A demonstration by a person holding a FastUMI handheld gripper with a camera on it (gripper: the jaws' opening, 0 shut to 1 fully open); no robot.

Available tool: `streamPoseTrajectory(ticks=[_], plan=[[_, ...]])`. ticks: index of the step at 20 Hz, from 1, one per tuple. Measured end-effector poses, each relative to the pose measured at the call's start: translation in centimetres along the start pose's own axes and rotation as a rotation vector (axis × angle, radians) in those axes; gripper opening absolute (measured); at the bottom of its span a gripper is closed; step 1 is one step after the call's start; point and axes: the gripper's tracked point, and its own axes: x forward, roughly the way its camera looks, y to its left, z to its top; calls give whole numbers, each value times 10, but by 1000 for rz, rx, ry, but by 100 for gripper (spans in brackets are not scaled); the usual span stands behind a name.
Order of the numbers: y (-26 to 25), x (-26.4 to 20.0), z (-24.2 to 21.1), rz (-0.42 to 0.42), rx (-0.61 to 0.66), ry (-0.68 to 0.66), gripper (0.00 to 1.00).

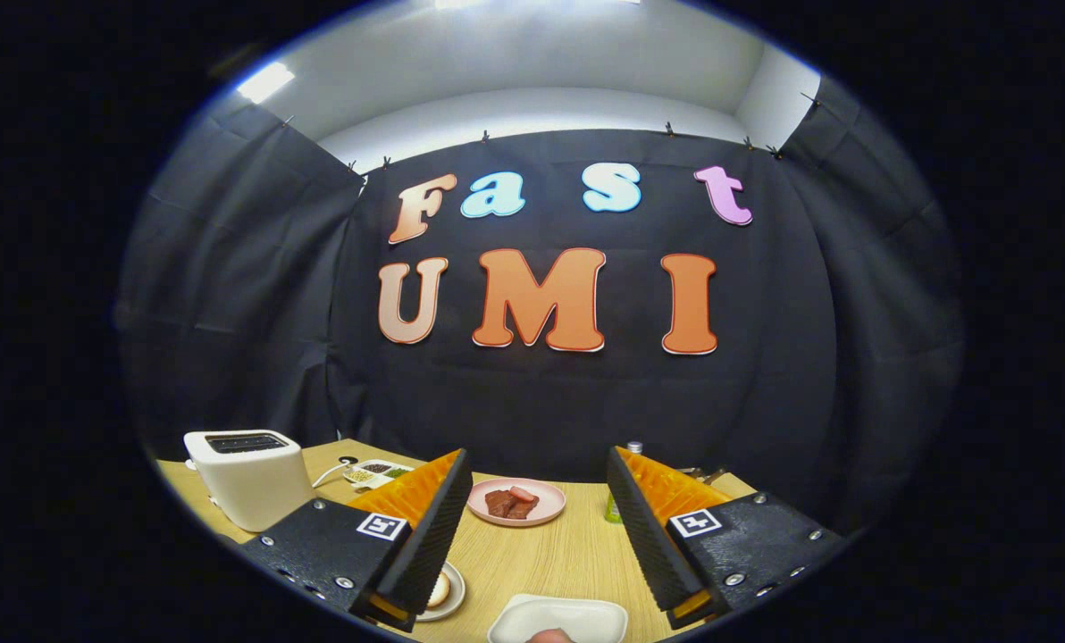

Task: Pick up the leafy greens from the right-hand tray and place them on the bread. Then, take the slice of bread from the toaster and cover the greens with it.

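Wooden table (pixel 541 558) carries everything in the gripper view, and a black cloth wall (pixel 550 402) hangs behind it. Farthest left stands a white toaster (pixel 248 478) with its slots facing up; whether a slice sits inside cannot be told. A white cable (pixel 329 473) runs from behind it toward a small divided tray (pixel 377 471) holding dark and pale bits, too small to name.

Next comes the left finger (pixel 425 536) of the gripper (pixel 537 540). Just under its tip, partly hidden by it, lies a small plate (pixel 448 594) with a pale round piece of bread (pixel 440 589) on it.

Between the fingers and beyond them, a pink plate (pixel 516 502) holds brownish-red slices of meat (pixel 510 503). Nearer, between the fingertips at the table's close edge, sits a white tray (pixel 557 619); a small pale lump (pixel 550 636) shows at its near rim, and what it is cannot be told.

Right of the pink plate, a small green bottle (pixel 614 509) stands close against the inner face of the right finger (pixel 653 536), mostly hidden by it. A bottle cap (pixel 634 446) peeks above that finger, and some thin metal pieces (pixel 702 471) lie behind it.

The gripper's fingers are spread wide apart above the table, with nothing between them. Leafy greens cannot be made out.
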Motion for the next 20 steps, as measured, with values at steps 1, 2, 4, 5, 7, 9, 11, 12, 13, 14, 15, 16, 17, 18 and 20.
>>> streamPoseTrajectory(ticks=[1, 2, 4, 5, 7, 9, 11, 12, 13, 14, 15, 16, 17, 18, 20], plan=[[-1, -1, 0, -7, 3, -2, 92], [-3, -2, 1, -15, 9, -6, 92], [-5, -3, 3, -23, 29, -14, 92], [-5, -4, 3, -26, 33, -19, 92], [-7, -8, 7, -38, 34, -28, 93], [-10, -12, 10, -49, 43, -31, 93], [-9, -17, 9, -54, 51, -29, 93], [-8, -18, 10, -56, 52, -27, 94], [-8, -20, 10, -56, 48, -28, 94], [-7, -20, 12, -56, 48, -31, 94], [-4, -21, 12, -47, 55, -27, 94], [2, -22, 11, -33, 68, -15, 94], [5, -24, 10, -20, 73, -7, 94], [8, -25, 10, -7, 68, -8, 94], [8, -24, 11, -11, 49, -10, 95]])
